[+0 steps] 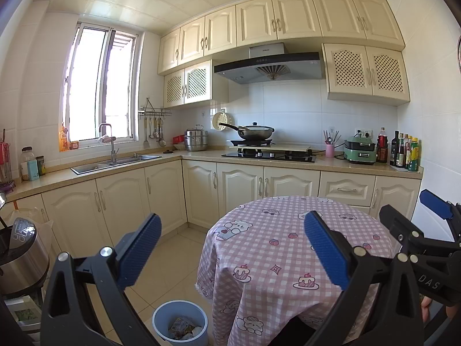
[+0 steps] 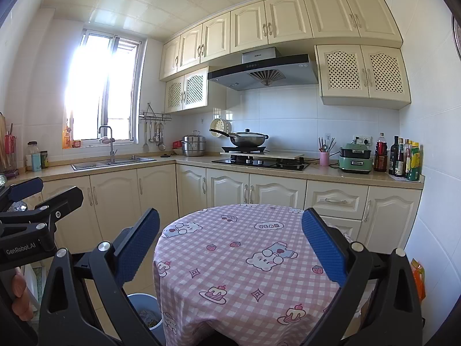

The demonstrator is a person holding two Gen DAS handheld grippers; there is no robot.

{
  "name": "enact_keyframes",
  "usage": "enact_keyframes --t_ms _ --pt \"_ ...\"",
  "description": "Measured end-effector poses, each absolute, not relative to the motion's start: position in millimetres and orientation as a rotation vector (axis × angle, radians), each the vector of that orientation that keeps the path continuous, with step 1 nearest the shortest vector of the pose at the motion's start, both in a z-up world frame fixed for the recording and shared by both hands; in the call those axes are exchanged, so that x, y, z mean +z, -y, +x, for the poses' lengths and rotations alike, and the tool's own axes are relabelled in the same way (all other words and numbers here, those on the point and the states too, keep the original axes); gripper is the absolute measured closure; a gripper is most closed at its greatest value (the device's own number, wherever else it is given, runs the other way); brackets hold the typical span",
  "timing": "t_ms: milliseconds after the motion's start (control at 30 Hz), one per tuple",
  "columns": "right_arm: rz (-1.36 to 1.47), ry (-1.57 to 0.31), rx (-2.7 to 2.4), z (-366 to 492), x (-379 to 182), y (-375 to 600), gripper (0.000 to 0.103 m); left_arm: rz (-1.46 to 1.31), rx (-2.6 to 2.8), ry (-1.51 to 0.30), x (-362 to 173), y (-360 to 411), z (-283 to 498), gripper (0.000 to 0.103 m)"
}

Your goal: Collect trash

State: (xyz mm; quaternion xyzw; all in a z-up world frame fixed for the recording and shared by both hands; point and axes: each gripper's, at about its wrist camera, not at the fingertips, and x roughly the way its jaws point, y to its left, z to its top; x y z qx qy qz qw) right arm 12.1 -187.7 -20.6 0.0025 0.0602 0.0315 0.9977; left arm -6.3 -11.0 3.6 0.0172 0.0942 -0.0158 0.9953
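A blue trash bin (image 1: 180,324) stands on the floor left of a round table with a pink checked cloth (image 1: 288,248). Crumpled wrappers (image 1: 181,327) lie inside the bin. My left gripper (image 1: 232,248) is open and empty, held above the table's left edge and the bin. My right gripper (image 2: 230,245) is open and empty over the table (image 2: 245,259). The bin's rim (image 2: 144,302) shows at the lower left of the right wrist view. Each gripper shows at the edge of the other's view. I see no trash on the tabletop.
Cream cabinets and a counter run along the back with a sink (image 1: 115,163), a hob with a wok (image 1: 256,134), a green appliance (image 1: 360,151) and bottles (image 1: 403,151). A steel cooker (image 1: 20,256) stands at the left. An orange packet (image 2: 419,276) is by the right wall.
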Motion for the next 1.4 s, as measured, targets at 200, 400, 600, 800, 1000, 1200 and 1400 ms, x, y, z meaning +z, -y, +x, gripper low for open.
enact_keyframes --t_ms 200,400,600,800,1000,1200,1400 --pt "0.005 -0.125 0.067 12.0 -21.4 186.4 0.008 0.032 -0.032 -0.192 3.1 10.2 -6.1 0.006" --pt "0.006 -0.127 0.068 13.3 -20.8 187.0 0.008 0.033 -0.032 -0.194 2.7 9.6 -6.1 0.006" --pt "0.003 -0.126 0.071 13.1 -20.6 185.8 0.008 0.031 -0.031 -0.193 2.4 9.0 -5.2 0.006" --pt "0.0 -0.128 0.074 13.7 -20.2 185.4 0.008 0.03 -0.031 -0.197 1.4 8.8 -5.1 0.006" --pt "-0.003 -0.13 0.079 14.6 -19.0 184.5 0.008 0.029 -0.029 -0.198 2.6 7.4 -4.4 0.006" --pt "-0.004 -0.132 0.081 15.1 -19.0 184.8 0.008 0.03 -0.028 -0.202 2.5 7.0 -3.4 0.006" --pt "-0.005 -0.133 0.082 15.1 -18.9 184.2 0.008 0.029 -0.028 -0.205 2.1 6.2 -3.2 0.006"
